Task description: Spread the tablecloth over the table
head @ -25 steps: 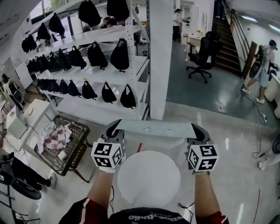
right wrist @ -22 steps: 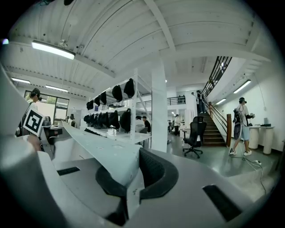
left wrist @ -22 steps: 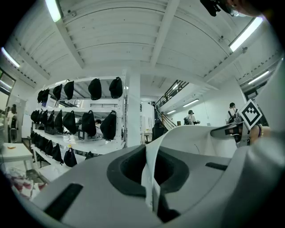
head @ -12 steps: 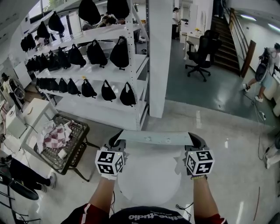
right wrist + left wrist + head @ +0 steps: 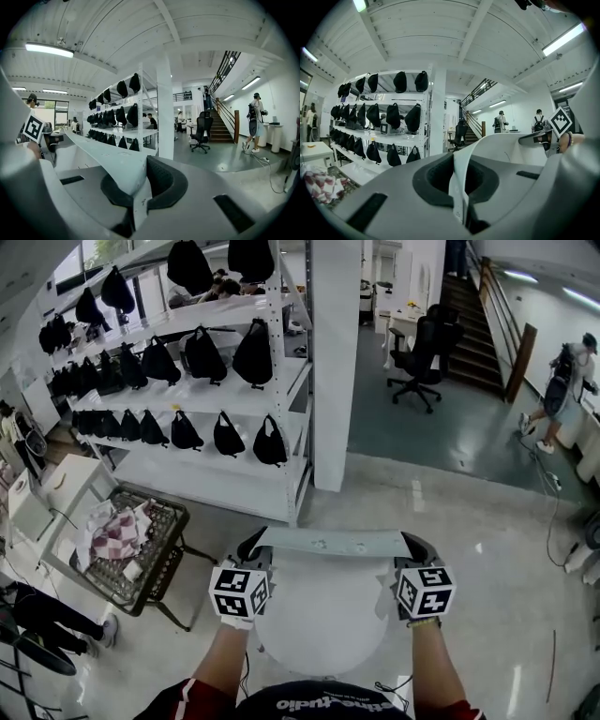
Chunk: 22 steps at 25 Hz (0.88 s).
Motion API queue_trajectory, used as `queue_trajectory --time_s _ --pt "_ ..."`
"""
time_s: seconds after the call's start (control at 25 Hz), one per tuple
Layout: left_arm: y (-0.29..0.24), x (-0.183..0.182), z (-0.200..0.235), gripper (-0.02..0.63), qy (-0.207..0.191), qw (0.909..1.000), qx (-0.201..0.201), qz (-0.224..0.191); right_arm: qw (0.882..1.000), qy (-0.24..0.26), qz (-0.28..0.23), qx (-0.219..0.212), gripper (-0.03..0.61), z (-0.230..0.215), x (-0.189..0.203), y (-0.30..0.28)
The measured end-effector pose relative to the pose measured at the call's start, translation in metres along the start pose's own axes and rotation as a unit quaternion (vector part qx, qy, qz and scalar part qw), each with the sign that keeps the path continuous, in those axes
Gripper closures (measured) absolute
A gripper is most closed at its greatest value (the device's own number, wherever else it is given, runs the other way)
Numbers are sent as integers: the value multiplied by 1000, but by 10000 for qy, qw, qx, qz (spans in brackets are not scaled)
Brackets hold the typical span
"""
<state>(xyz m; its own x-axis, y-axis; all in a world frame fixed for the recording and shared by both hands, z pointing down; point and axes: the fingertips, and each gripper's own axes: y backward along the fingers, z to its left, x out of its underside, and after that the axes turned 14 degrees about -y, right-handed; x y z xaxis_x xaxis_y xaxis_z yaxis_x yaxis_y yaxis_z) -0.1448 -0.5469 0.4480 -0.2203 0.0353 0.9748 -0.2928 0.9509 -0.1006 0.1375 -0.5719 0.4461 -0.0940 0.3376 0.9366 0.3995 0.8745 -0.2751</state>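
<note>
both my forearms reach straight ahead, side by side and apart, with the grippers pointing nearly level; my left gripper (image 5: 255,546) has its jaws pinched tight on one end of the tablecloth (image 5: 330,542); my right gripper (image 5: 416,545) clamps the other end the same way; the cloth's edge runs taut between them as a pale band above the far side of the round white table (image 5: 319,634) below my hands

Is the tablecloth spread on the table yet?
Not yet: the pale tablecloth is held stretched between the left gripper and right gripper, above the round white table.
</note>
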Motion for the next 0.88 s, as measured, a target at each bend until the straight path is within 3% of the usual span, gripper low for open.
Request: queue_trajectory --time_s 0.88 --pt "63 63 -37 594 215 9978 450 426 9976 -307 490 371 551 16 90 64"
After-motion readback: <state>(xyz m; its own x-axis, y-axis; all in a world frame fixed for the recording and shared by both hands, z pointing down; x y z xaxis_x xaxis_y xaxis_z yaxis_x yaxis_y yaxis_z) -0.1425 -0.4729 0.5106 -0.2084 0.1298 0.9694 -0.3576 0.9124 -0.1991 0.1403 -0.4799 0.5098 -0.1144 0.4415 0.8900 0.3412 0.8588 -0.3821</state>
